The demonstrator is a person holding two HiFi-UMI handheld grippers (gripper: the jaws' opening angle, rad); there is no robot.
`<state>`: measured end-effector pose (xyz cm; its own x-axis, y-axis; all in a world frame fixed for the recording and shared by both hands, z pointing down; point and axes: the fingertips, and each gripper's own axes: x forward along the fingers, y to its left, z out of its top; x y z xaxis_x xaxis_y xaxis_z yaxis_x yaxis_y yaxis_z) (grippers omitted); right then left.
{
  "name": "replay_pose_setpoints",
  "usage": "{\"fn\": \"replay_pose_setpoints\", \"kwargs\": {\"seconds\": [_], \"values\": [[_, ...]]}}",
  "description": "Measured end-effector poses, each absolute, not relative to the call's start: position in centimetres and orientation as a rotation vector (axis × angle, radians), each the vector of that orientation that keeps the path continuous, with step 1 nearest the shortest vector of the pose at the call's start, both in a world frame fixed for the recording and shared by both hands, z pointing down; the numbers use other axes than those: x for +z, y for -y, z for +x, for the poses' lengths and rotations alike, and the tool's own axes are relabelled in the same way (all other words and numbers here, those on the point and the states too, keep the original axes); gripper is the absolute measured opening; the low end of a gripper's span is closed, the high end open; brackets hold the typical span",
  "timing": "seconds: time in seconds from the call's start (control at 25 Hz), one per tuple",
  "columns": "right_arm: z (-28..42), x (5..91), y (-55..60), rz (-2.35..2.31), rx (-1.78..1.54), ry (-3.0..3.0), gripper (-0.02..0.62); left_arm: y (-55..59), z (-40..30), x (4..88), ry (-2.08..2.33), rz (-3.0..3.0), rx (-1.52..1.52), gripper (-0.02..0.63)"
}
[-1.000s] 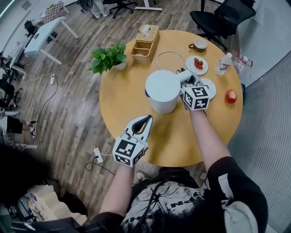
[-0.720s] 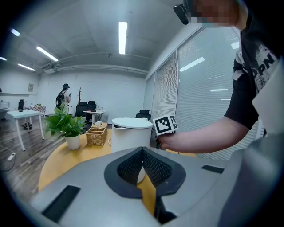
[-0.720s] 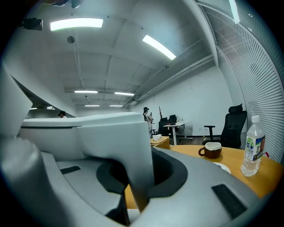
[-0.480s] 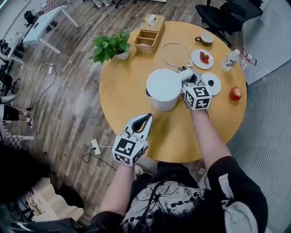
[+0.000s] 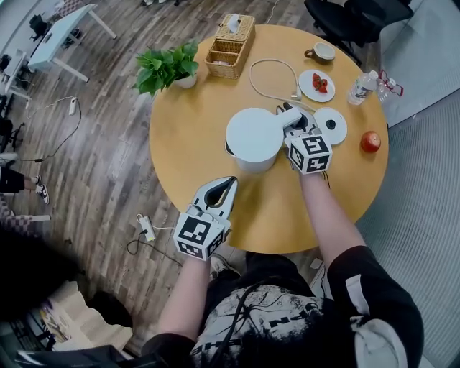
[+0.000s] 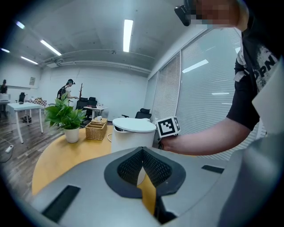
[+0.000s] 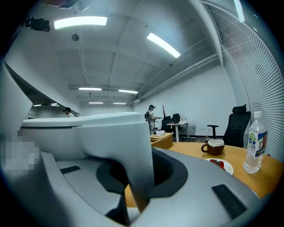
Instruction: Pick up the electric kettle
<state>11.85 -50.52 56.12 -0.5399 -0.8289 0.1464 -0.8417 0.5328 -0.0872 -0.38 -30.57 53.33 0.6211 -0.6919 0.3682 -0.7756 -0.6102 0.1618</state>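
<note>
The white electric kettle (image 5: 253, 135) is near the middle of the round yellow table (image 5: 188, 167), with its handle turned to the right. My right gripper (image 5: 293, 123) is shut on that handle (image 7: 133, 164), which fills the space between the jaws in the right gripper view. The kettle's round white base (image 5: 331, 125) lies just right of the gripper. My left gripper (image 5: 228, 185) hovers over the table's near edge, shut and holding nothing, pointing at the kettle (image 6: 132, 131). The left gripper view hides the kettle's underside, so I cannot tell whether it touches the table.
A potted plant (image 5: 167, 68) and a wicker basket (image 5: 230, 49) stand at the far left. A white cable (image 5: 267, 77), a plate of strawberries (image 5: 317, 84), a cup (image 5: 319, 52), a water bottle (image 5: 359, 88) and an apple (image 5: 370, 141) ring the right side. Black chairs (image 5: 352, 14) stand beyond.
The right gripper keeps its hold on the handle. Kettle and both grippers have drifted slightly over the table, and the base shows more fully beside the right gripper's marker cube.
</note>
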Motion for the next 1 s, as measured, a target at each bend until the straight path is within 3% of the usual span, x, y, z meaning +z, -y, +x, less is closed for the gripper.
{"fn": "replay_pose_setpoints", "kwargs": {"seconds": [0.52,0.72,1.0], "values": [[11.9,56.8,50.5,1.419,0.299,2.619,0.08,30.3,-1.0,52.3,1.179,2.568,0.384,0.002],[13.2,58.4,48.8,1.428,0.426,2.512,0.207,29.5,-1.0,51.1,1.144,2.622,0.371,0.002],[15.4,57.5,42.6,1.449,0.486,2.404,0.221,27.6,-2.4,48.1,1.057,2.724,0.313,0.002]]}}
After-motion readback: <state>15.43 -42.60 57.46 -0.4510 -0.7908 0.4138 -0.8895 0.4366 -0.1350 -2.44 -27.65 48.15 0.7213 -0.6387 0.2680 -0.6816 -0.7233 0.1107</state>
